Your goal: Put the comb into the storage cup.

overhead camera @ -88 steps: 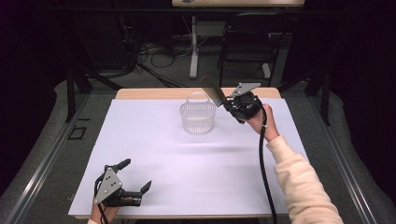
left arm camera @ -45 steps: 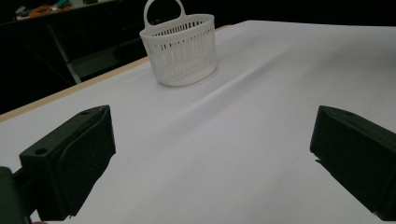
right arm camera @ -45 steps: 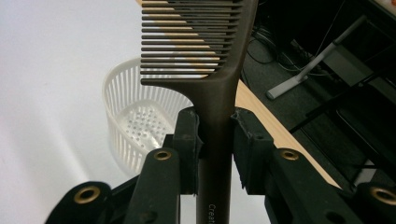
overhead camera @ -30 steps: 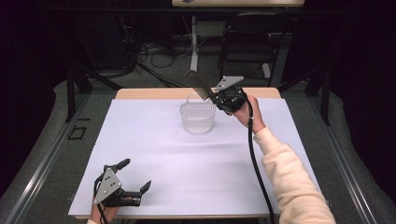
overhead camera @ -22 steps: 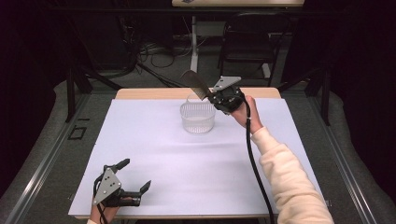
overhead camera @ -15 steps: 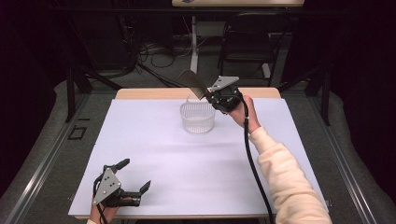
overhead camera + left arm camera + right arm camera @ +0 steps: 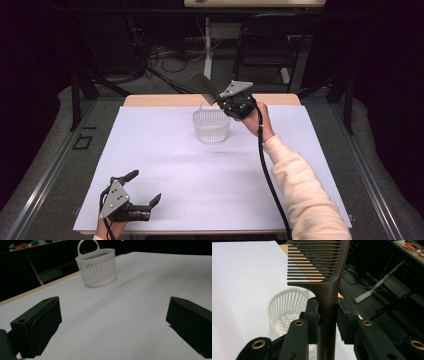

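Note:
A white slotted basket [image 7: 212, 125] with a loop handle stands at the far middle of the white table [image 7: 165, 165]; it also appears as the basket [image 7: 97, 266] and, empty, as the basket [image 7: 284, 311]. My right gripper [image 7: 231, 104] hovers just above and right of its rim, shut on the handle of a dark brown comb [image 7: 202, 86], whose toothed end points up and to the left. Up close, the comb [image 7: 327, 282] is clamped between both jaws. My left gripper [image 7: 145, 199] rests at the near left edge, open with nothing between its jaws.
A black cable [image 7: 267, 175] trails from the right gripper along the cream sleeve [image 7: 305, 195]. Beyond the far edge of the table are a chair [image 7: 267, 47], stands and loose cables on the floor. Dark floor borders both sides.
My right gripper has carried the comb leftward from the basket's right side to above its right rim, tilting the comb more to the left. The left gripper has stayed still.

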Tool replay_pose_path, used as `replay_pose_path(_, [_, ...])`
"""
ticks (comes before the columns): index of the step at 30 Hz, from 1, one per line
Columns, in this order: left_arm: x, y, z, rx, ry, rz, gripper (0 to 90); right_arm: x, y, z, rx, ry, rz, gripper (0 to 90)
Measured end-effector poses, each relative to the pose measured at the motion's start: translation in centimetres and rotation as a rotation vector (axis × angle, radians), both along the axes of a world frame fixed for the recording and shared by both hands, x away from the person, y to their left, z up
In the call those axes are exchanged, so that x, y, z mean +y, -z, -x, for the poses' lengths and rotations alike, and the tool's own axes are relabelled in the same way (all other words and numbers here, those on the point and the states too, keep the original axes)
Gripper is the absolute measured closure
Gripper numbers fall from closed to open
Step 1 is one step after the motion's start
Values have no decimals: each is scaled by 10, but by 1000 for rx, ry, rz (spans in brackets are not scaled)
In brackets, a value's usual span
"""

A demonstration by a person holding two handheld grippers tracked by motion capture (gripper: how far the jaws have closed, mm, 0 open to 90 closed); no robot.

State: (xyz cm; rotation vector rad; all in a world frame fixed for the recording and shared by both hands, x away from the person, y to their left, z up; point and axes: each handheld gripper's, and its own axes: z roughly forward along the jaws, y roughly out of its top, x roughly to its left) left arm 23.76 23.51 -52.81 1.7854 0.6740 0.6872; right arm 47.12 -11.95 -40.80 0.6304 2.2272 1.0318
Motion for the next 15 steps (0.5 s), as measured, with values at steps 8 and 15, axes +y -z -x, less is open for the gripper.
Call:
replay_pose_path(8, [-1,0,0,3,6,-4,1,4,-2,0,-14,-5,-4,727])
replay_pose_path(15, [0,0,0,1,4,-1,1,8,-4,-1,-27,-9,-15,727])
